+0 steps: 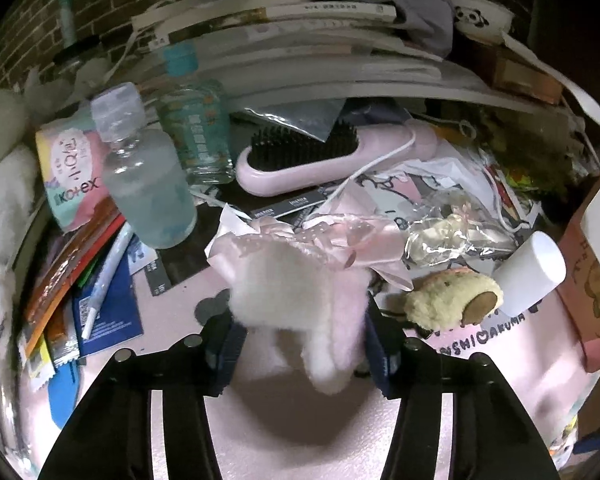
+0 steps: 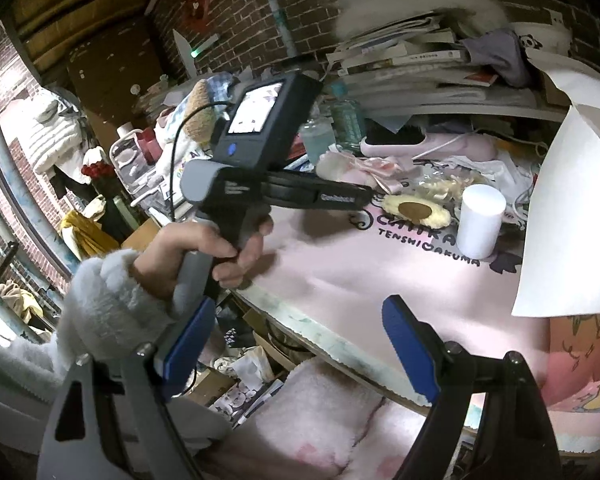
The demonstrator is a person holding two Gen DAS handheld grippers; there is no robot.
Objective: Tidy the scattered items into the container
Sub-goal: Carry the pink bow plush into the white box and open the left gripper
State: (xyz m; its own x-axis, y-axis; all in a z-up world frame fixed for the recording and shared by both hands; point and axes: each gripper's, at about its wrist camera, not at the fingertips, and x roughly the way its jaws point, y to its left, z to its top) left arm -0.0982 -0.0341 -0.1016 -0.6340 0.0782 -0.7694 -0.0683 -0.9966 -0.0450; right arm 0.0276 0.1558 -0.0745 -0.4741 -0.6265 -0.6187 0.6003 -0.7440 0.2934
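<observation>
A fluffy pink-and-white plush piece with a pink ribbon (image 1: 296,280) hangs just above the pink desk mat (image 1: 300,432), and my left gripper (image 1: 302,356) is shut on it, its blue pads pressing both sides. In the right wrist view a hand (image 2: 204,248) holds that left gripper (image 2: 360,196) over the mat. My right gripper (image 2: 300,348) stands open at the table's near edge, nothing between its fingers. The pink cardboard box (image 1: 588,280) stands at the right, its white flap (image 2: 568,200) raised. An avocado plush (image 1: 452,300) and a white cylinder (image 1: 532,272) lie beside it.
A pink hairbrush (image 1: 300,164), a clear bottle (image 1: 148,184), a glass jar (image 1: 196,132) and a Kotex pack (image 1: 72,176) crowd the back left. Packets and a pen (image 1: 104,280) lie at the left. A clear plastic bag (image 1: 452,232) sits mid-right. Stacked books (image 1: 300,40) overhang the back.
</observation>
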